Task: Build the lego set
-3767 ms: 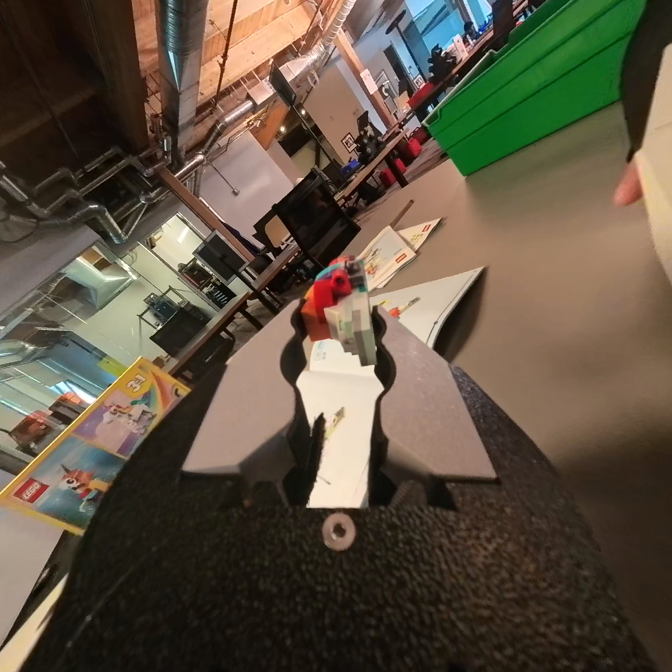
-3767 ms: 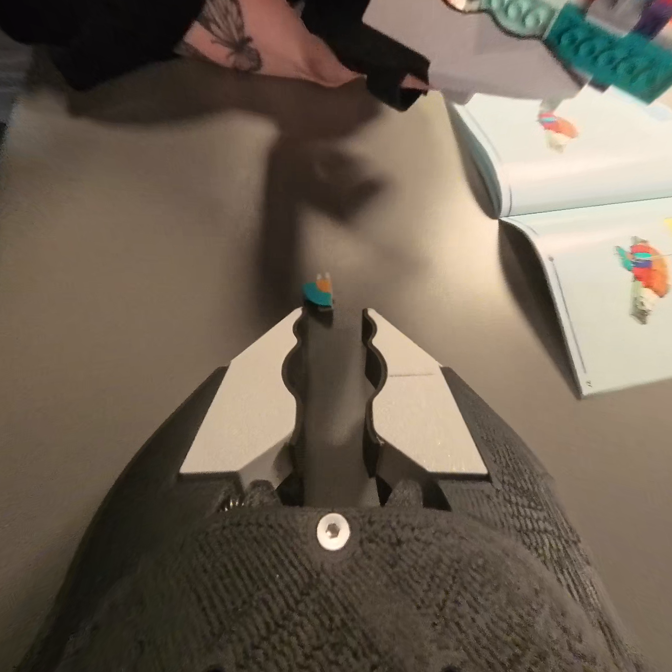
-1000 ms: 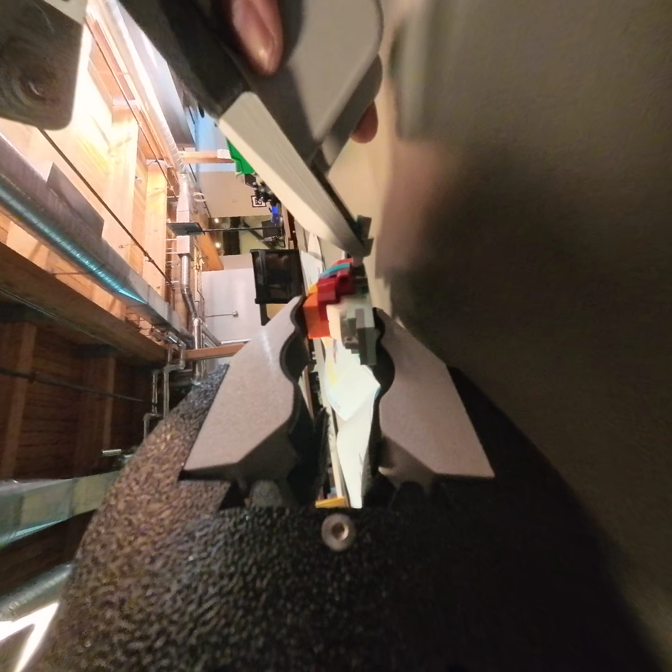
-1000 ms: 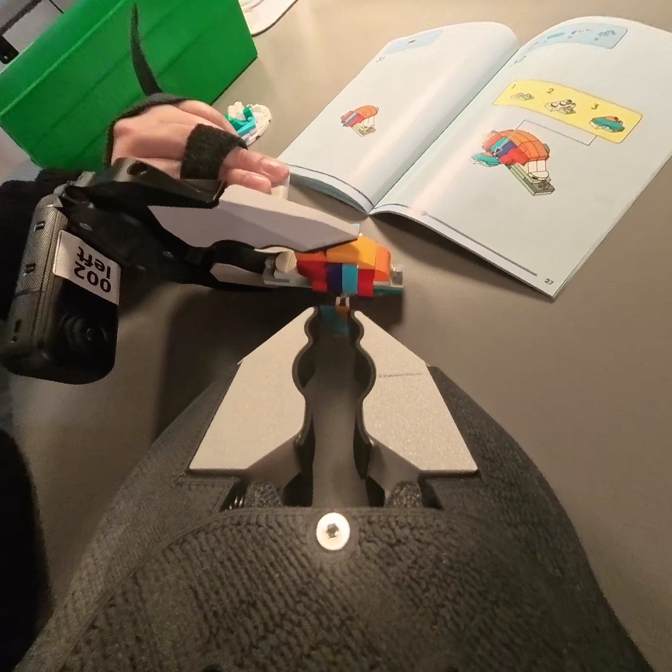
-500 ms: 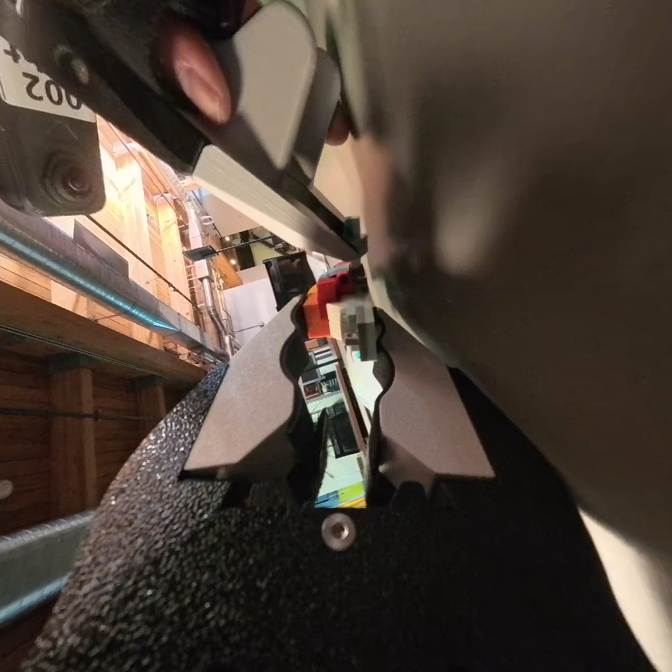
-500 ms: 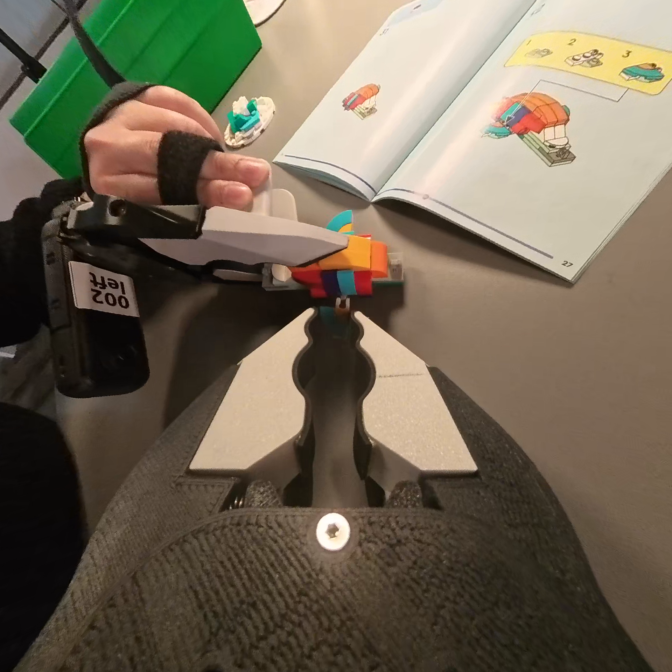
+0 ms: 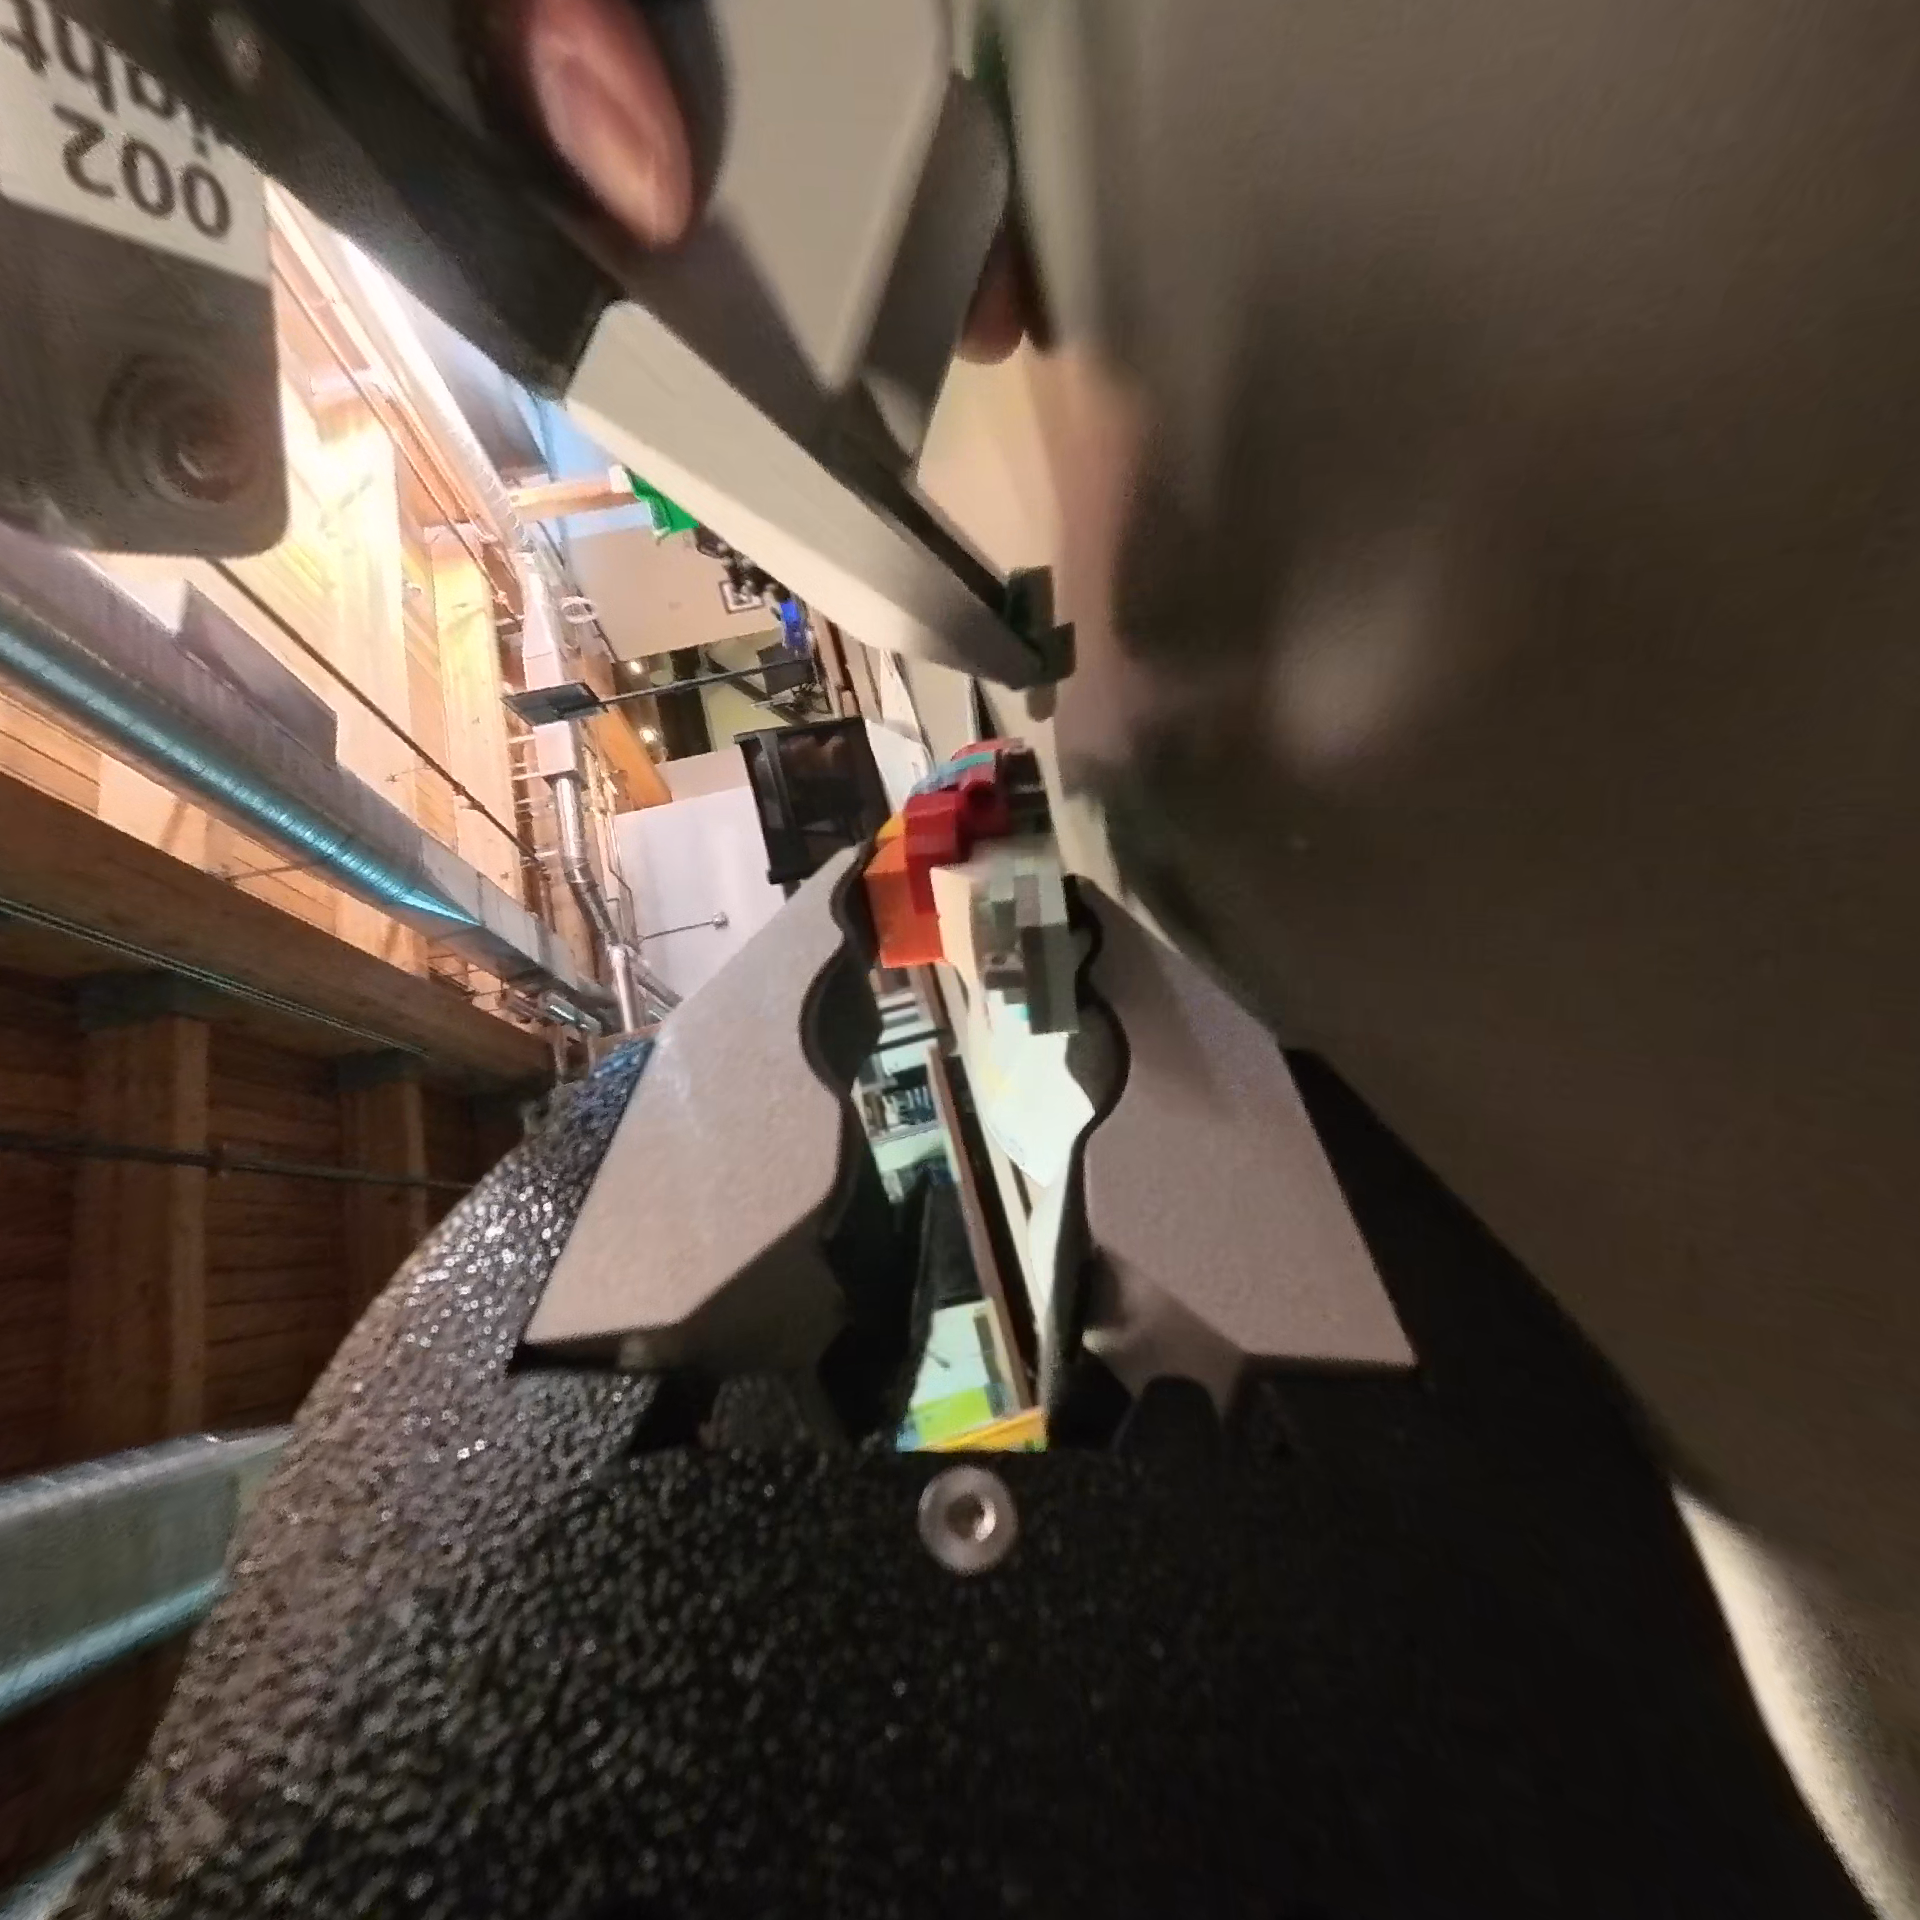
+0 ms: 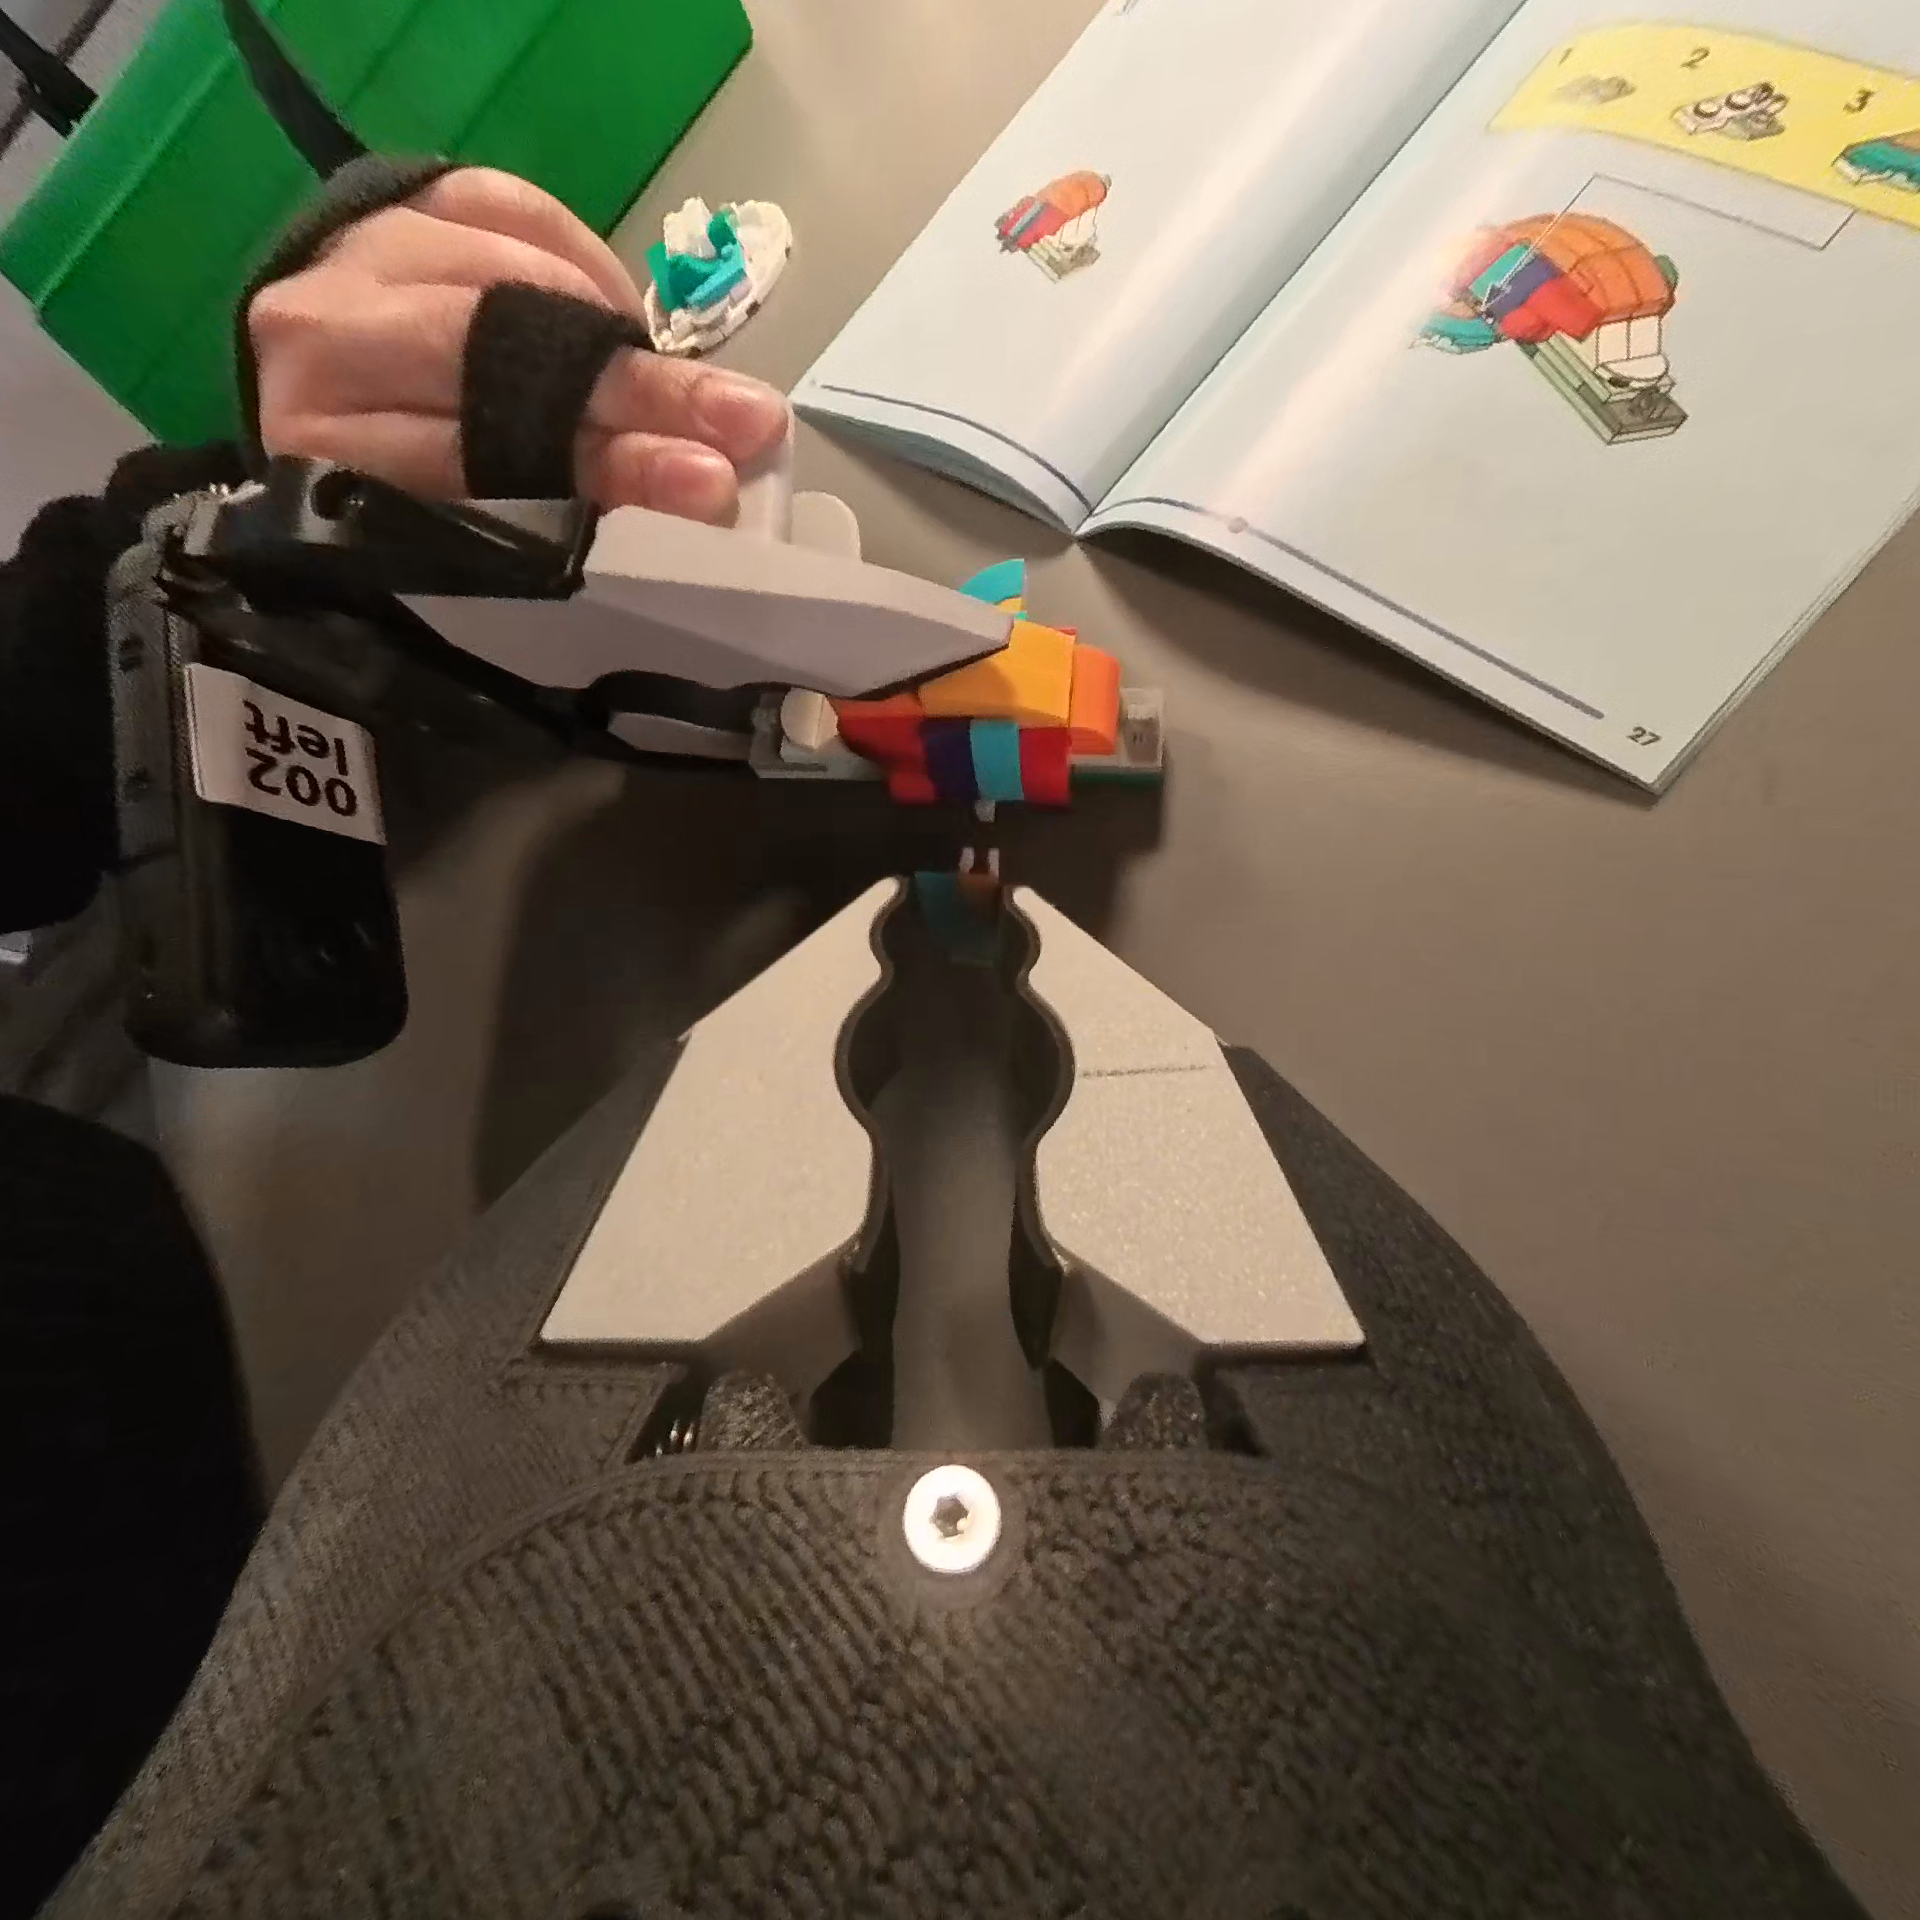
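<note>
My left gripper (image 7: pixel 966 883) is shut on a lego model (image 7: pixel 935 894) of orange, red, white and grey bricks. It holds the model sideways above the table. In the right wrist view the same gripper (image 8: pixel 883 696) comes in from the left, with the model (image 8: pixel 997 717) sticking out to the right. My right gripper (image 8: pixel 958 894) is shut on a small teal and orange piece (image 8: pixel 961 914). The piece sits just below the model's near side, nearly touching it. In the left wrist view the right gripper (image 7: pixel 1029 634) shows above the model with the teal piece at its tip.
An open instruction booklet (image 8: pixel 1351 312) lies on the grey table (image 8: pixel 1558 1039) at the back right. A small white and teal sub-build (image 8: pixel 717 270) sits behind the left hand. A green bin (image 8: pixel 312 125) stands at the back left.
My right gripper has carried the small teal piece from the table up to the model. My left gripper has turned the model on its side. In the last half second both barely moved.
</note>
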